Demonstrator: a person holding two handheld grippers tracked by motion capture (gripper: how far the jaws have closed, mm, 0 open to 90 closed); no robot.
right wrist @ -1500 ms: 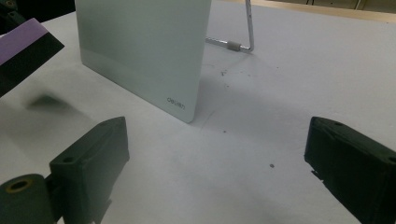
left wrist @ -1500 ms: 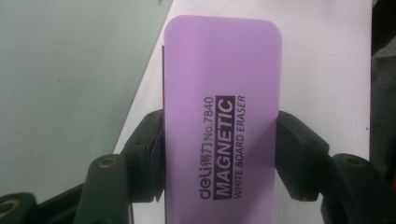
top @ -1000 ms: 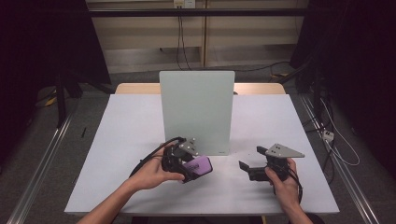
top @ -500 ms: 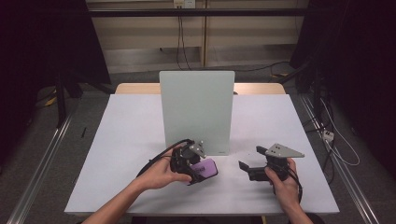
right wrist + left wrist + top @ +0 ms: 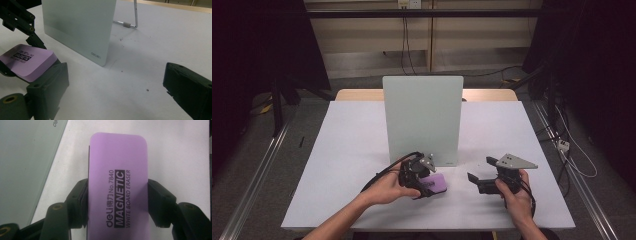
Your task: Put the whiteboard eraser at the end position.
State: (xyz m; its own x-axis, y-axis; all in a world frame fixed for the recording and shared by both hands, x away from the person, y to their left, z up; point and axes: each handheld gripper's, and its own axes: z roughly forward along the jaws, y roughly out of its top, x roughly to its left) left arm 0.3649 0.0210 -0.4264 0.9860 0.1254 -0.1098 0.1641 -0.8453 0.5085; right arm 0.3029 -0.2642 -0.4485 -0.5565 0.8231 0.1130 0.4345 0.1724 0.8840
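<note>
A purple whiteboard eraser (image 5: 437,183) printed "MAGNETIC WHITE BOARD ERASER" is low over the white table (image 5: 347,150), just in front of the upright whiteboard (image 5: 422,117). My left gripper (image 5: 430,184) is shut on it. In the left gripper view both pads (image 5: 80,202) press the long sides of the eraser (image 5: 117,170). My right gripper (image 5: 478,169) rests to the right, pointing left, jaws open and empty. In the right gripper view its jaws (image 5: 116,77) frame bare table, with the eraser (image 5: 27,61) at the left and the whiteboard (image 5: 77,25) behind.
The whiteboard stands on a wire foot (image 5: 133,18) at the table's middle. Dark specks dot the table near its corner. Cables trail from both grippers, and black curtains and floor rails flank the table.
My left gripper has carried the eraser a little to the right and lower, closer to the whiteboard's foot. The right hand has stayed still.
</note>
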